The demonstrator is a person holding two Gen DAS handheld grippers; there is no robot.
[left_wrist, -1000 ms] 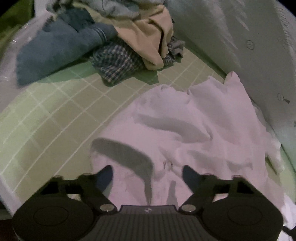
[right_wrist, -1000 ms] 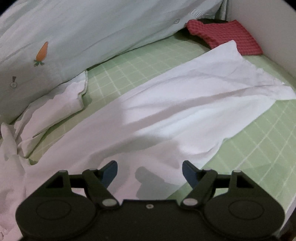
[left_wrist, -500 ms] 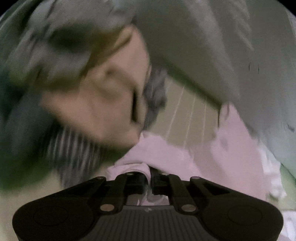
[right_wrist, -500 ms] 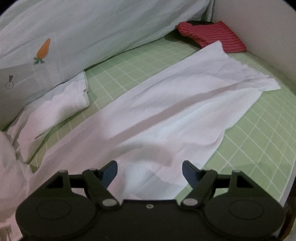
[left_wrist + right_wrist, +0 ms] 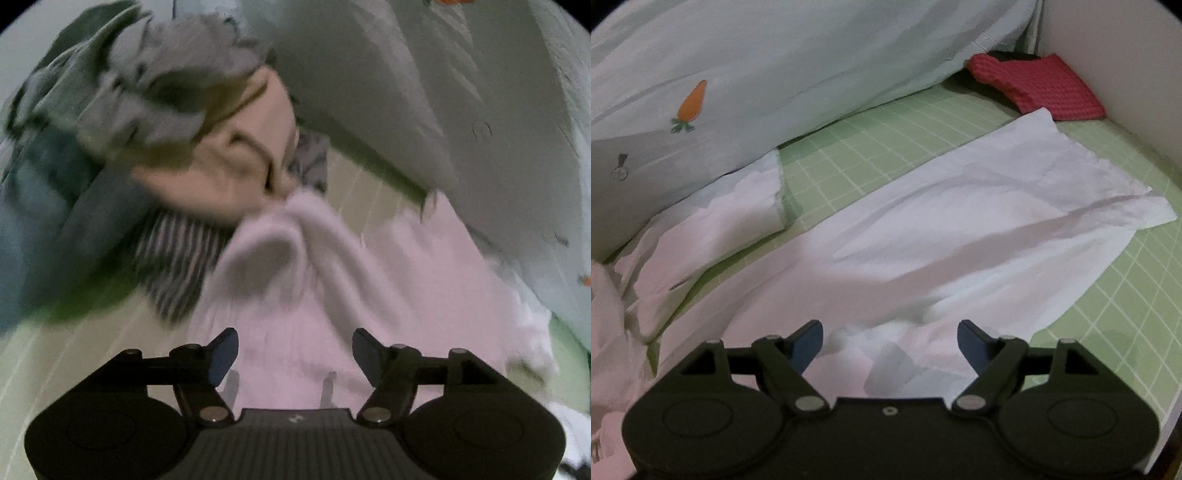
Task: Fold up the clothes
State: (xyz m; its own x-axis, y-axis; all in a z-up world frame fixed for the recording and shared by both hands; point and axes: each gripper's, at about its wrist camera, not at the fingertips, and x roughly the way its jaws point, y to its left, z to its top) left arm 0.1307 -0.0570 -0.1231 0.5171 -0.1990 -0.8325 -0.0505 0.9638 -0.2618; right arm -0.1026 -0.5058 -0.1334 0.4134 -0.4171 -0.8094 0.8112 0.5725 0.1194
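the left gripper, clamped on a fold of the white garment half a second ago, is opening wide again with nothing pinched, its view blurring as it is swinging nearer the pile of unfolded clothes; this is suggesting a fold just laid and released. the right gripper is opening a touch wider, empty, above the same garment, which is lying long and flat on the green checked sheet. countable: two grippers, one white garment, one pile, one red cloth.
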